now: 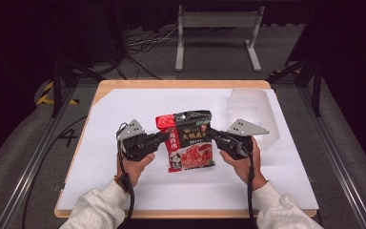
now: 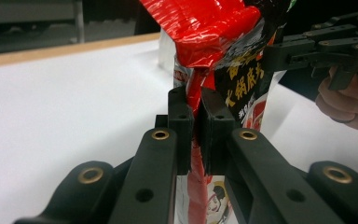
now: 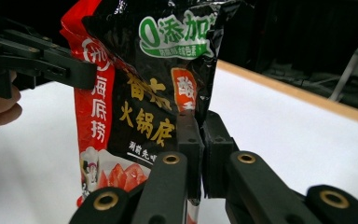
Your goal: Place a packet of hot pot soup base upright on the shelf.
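Observation:
A red and black food pouch [image 1: 187,140] with Chinese lettering is held up off the white table between both grippers. My left gripper [image 1: 164,137] is shut on the pouch's red left edge; in the left gripper view its pads [image 2: 182,126] pinch the red foil [image 2: 200,28]. My right gripper [image 1: 210,133] is shut on the pouch's black right edge, and in the right gripper view the pouch [image 3: 140,93] stands upright with its edge clamped between the pads [image 3: 189,140]. Each gripper shows in the other's view, gripping the opposite edge.
A clear plastic container [image 1: 252,114] sits on the white table sheet [image 1: 124,109] just behind and right of my right hand. Wooden table edges [image 1: 181,84] frame the sheet. Metal stand legs and cables lie on the floor beyond the table.

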`<move>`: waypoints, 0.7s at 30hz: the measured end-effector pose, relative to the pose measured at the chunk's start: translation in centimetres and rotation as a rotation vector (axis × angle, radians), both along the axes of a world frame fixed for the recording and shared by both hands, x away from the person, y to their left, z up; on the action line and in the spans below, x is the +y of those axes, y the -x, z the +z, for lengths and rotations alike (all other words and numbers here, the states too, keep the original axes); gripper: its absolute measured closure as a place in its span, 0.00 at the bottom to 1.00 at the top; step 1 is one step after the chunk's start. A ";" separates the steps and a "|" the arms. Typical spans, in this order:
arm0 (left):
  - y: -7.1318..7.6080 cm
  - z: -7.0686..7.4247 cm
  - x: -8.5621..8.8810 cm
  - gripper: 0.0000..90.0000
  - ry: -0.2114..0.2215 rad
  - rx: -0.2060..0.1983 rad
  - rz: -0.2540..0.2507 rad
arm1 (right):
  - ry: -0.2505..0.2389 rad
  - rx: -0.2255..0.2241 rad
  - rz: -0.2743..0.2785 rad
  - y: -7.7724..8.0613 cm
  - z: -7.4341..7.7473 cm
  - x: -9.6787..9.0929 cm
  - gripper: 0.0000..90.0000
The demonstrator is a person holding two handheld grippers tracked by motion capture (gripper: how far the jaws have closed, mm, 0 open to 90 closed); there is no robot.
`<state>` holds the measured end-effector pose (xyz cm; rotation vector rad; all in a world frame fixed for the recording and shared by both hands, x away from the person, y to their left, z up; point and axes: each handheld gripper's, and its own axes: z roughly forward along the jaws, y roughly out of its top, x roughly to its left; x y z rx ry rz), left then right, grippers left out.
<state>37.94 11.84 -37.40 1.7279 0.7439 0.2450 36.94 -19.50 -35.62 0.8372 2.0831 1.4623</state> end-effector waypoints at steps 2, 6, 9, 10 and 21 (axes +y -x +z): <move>-0.3 0.4 -0.3 0.94 0.012 0.001 -0.011 | -0.001 -0.018 -0.011 0.3 0.4 -0.3 0.97; -0.8 1.6 -1.5 0.94 0.002 -0.039 -0.026 | 0.005 -0.057 -0.050 0.7 1.2 -0.9 0.97; -1.0 2.3 -2.2 0.94 -0.004 -0.066 -0.039 | 0.002 -0.080 -0.072 0.8 1.8 -1.5 0.97; -1.5 2.9 -2.9 0.94 -0.007 -0.081 -0.046 | -0.009 -0.097 -0.094 0.8 2.3 -2.2 0.97; -4.0 5.8 -6.4 0.94 0.002 -0.169 -0.106 | -0.039 -0.151 -0.193 1.0 4.6 -5.0 0.97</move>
